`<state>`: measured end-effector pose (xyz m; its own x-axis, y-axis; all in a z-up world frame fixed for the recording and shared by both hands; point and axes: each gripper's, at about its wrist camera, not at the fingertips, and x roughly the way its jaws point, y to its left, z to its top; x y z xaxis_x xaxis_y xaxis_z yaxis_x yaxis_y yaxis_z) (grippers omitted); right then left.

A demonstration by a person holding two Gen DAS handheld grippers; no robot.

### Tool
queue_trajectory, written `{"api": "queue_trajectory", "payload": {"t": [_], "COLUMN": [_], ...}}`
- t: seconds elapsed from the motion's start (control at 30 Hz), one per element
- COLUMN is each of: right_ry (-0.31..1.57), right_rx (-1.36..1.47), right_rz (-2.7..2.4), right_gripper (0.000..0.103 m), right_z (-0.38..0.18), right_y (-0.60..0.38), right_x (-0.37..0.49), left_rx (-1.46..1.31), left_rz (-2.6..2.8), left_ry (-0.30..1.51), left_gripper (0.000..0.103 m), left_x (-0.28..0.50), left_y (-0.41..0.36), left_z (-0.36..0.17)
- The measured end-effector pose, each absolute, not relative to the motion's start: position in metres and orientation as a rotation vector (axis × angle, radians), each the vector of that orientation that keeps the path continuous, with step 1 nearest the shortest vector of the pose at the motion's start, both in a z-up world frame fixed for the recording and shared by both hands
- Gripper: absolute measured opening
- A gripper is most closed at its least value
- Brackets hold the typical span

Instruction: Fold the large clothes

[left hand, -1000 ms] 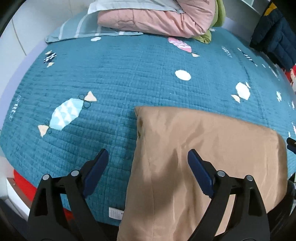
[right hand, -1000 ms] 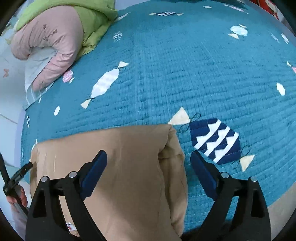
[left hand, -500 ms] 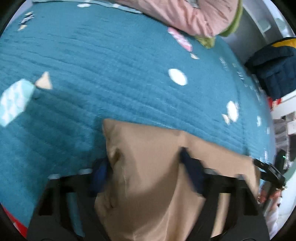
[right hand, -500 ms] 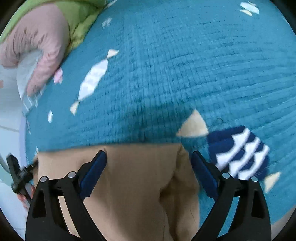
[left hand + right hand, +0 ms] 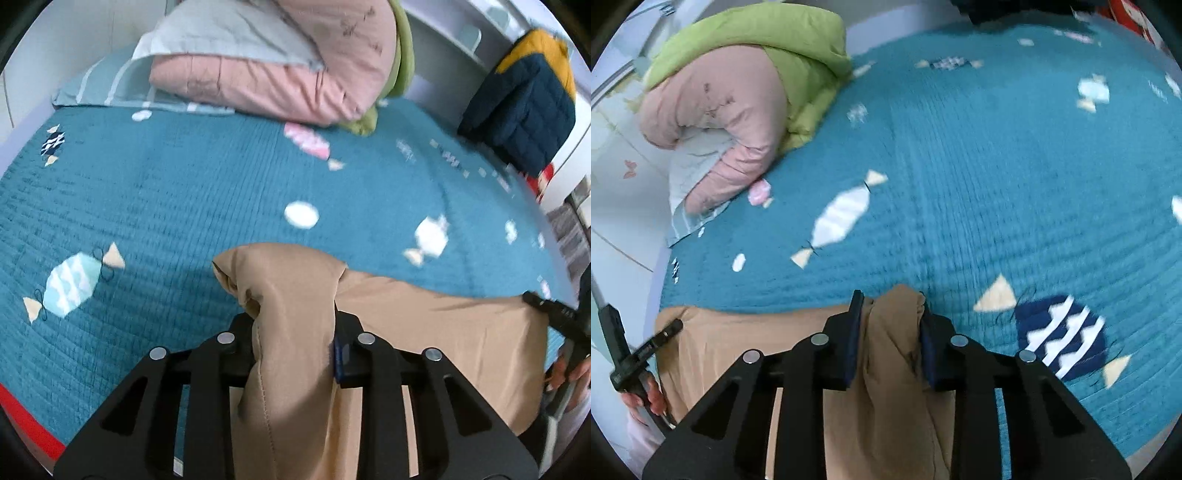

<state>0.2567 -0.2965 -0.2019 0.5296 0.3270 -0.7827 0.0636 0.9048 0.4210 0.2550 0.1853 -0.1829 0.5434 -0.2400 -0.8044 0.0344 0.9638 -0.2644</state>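
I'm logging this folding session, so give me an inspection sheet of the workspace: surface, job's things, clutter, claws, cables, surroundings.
Surface: teal quilt with candy patches covers the bed.
Job's things: tan garment lies at the near edge, its two corners bunched up.
Clutter: pink and green duvets piled on a pillow at the head end.
Claws: left claw and right claw have just been closing; each pinches a tan corner.
Cables: nothing seen.
Surroundings: navy and yellow padded jacket beside the bed; pale wall beyond.

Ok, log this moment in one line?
left gripper: closing, shut on garment | right gripper: closing, shut on garment | bed: garment corners bunched
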Motion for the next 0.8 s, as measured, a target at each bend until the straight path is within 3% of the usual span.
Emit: {"api": "queue_trajectory", "payload": {"t": [0.17,0.23,0.3,0.33,0.4,0.43,0.5,0.67,0.73,0.8], "right_ry": [0.963,0.964,0.978,0.951,0.888,0.85,0.831,0.876,0.898,0.945], "right_rx": [0.397,0.37,0.308,0.302,0.306,0.296,0.268,0.093,0.076,0.113], "right_rz": [0.159,0.149,0.067,0.053,0.037,0.009,0.026,0.018,0.028,0.054], "right_gripper": [0.024,0.029,0.05,0.055,0.087,0.091,0.092,0.091,0.078,0.047], "right_z": [-0.166,-0.163,-0.164,-0.161,-0.153,-0.149,-0.146,-0.159,-0.167,-0.18], "right_y": [-0.298,-0.298,-0.298,-0.3,-0.303,-0.305,-0.304,-0.291,-0.283,-0.282], "right_x": [0.298,0.318,0.339,0.341,0.337,0.33,0.319,0.282,0.261,0.244], "left_rx": [-0.169,-0.156,-0.153,-0.178,-0.277,-0.298,-0.305,-0.186,-0.122,-0.041], "left_rz": [-0.158,-0.144,-0.122,-0.114,-0.117,-0.108,-0.071,-0.012,-0.001,-0.021], "left_ry": [0.934,0.941,0.97,1.008,1.072,1.066,1.012,0.959,0.951,0.964], "left_gripper": [0.028,0.035,0.048,0.048,0.051,0.054,0.072,0.071,0.067,0.05], "left_x": [0.282,0.305,0.327,0.338,0.35,0.349,0.343,0.315,0.296,0.276], "left_y": [0.171,0.166,0.165,0.167,0.176,0.18,0.188,0.19,0.183,0.169], "left_z": [-0.156,-0.154,-0.16,-0.167,-0.179,-0.18,-0.175,-0.152,-0.147,-0.149]}}
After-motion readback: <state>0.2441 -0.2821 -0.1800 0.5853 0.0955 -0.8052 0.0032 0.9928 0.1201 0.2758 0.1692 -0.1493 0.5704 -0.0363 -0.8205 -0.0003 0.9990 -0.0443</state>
